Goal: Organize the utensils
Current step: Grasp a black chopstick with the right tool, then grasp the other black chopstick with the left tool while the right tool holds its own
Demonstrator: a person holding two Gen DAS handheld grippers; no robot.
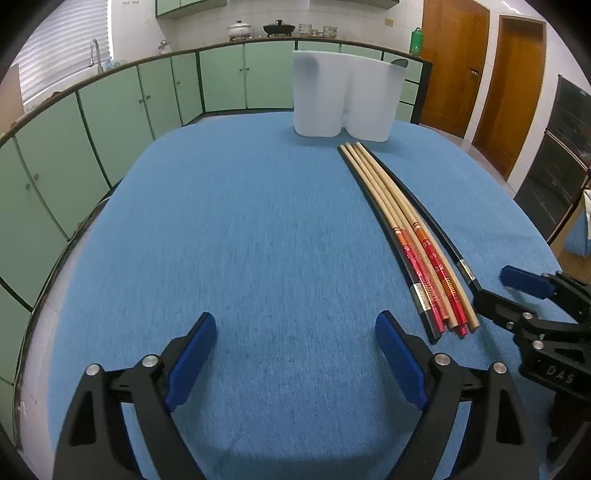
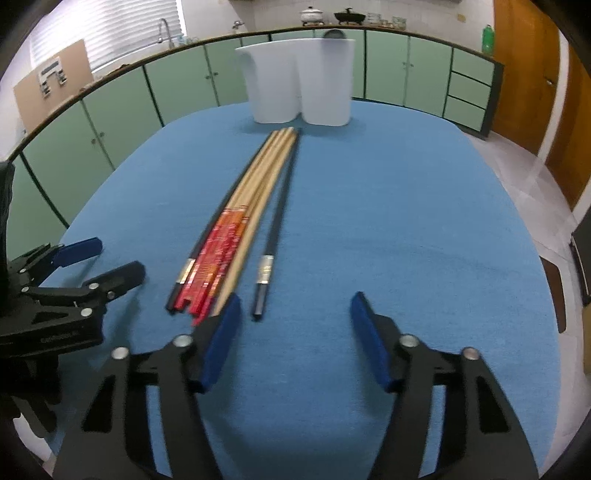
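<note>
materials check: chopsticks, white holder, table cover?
Pale chopsticks: likely wood or bamboo, matte tan shafts with glossy red printed ends. Black chopsticks: smooth dark shafts with a silvery band, probably lacquered wood or plastic; can't tell which. White holder: opaque, smooth and seamless, looks like moulded plastic. Table cover: blue woven fabric, with visible heathered texture.

A blue tablecloth (image 1: 258,229) covers the table, and behind it a long run of pale green cabinets (image 1: 122,107) curves along the wall under a dark-edged counter. On that counter sit a white lidded pot (image 1: 240,29), a black wok (image 1: 279,28) and a green bottle (image 1: 416,40), with a tall faucet (image 1: 96,55) off to the left beneath the window blinds (image 1: 66,44). Two brown wooden doors (image 1: 456,62) stand at the right.
</note>
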